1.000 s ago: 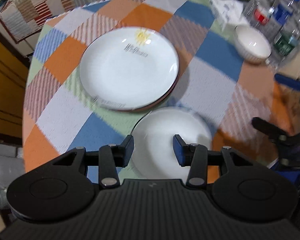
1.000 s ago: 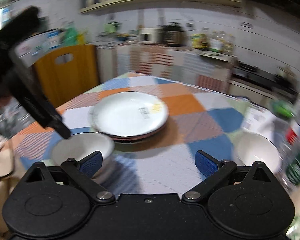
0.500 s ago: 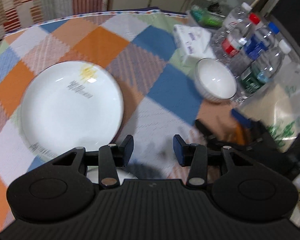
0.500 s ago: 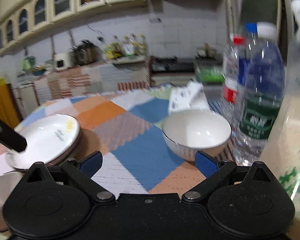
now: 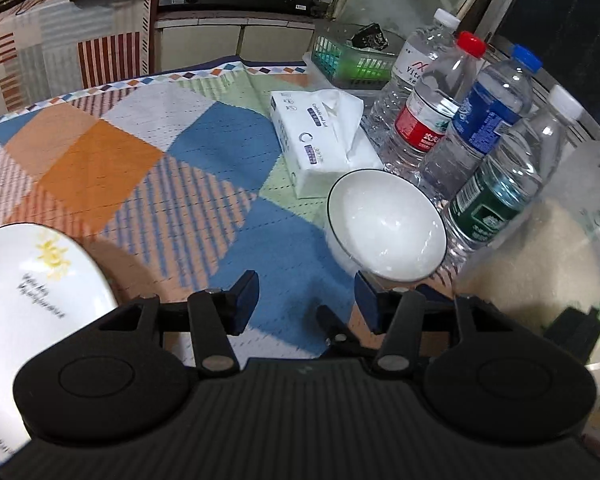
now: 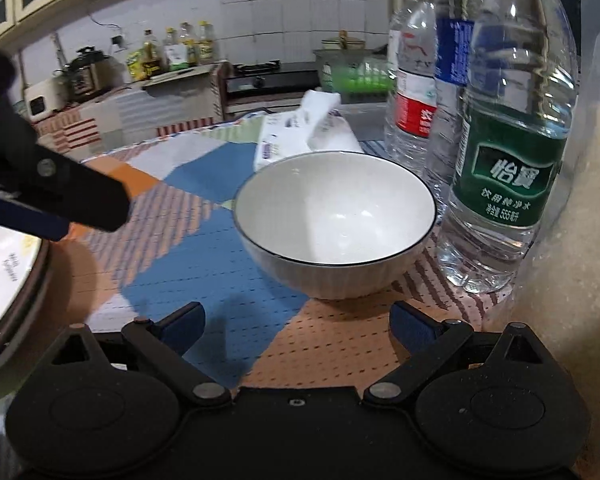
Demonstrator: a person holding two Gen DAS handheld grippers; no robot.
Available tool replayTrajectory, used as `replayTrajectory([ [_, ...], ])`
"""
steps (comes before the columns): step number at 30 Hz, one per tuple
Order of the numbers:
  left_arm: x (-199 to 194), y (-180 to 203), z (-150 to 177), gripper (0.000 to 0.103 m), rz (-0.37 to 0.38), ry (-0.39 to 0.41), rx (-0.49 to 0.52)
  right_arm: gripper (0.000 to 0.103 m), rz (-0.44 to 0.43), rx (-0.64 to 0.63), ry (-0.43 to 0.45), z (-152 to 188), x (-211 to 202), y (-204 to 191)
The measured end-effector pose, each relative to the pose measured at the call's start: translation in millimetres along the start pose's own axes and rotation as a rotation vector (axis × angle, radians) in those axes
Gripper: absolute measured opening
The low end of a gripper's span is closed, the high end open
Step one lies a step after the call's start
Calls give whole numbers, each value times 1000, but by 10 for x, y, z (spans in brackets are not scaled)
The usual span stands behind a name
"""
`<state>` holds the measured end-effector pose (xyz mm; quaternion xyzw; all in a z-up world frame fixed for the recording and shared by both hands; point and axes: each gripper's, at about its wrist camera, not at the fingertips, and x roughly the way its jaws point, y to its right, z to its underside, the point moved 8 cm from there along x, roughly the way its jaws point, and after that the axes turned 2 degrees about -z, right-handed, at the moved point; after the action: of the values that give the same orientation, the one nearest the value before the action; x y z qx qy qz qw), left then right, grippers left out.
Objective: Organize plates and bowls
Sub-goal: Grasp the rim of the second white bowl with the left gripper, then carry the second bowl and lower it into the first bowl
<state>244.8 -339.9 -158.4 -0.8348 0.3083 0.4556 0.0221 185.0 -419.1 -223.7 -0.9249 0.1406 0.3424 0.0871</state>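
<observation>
Sitting upright on the chequered tablecloth (image 6: 220,280), just ahead of the right gripper (image 6: 296,326), jaws wide apart and empty: white ribbed bowl with dark rim (image 6: 334,220). Left gripper (image 5: 306,300) likewise apart, just been opening, nothing between, bowl past its right fingertip. Beside the bowl, green-labelled clear water bottle (image 6: 508,160) reading "怡寶"; farther bottle marked "Vit"

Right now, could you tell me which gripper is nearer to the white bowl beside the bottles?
Right. The right gripper faces the white bowl squarely, just short of it; the left gripper is off to its left, jaws just opening, empty.
</observation>
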Motion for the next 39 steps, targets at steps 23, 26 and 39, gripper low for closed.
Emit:
replayTrajectory([
  [23,760,68,-121,6,101,-86,-101,101,51,-37,-1,-110,292,85],
  [26,720,57,-99,5,65,-90,-85,102,43,-38,1,-96,274,73],
  [39,113,-27,-18,7,-14,-115,-44,102,-42,-216,87,-166,-128,-214],
])
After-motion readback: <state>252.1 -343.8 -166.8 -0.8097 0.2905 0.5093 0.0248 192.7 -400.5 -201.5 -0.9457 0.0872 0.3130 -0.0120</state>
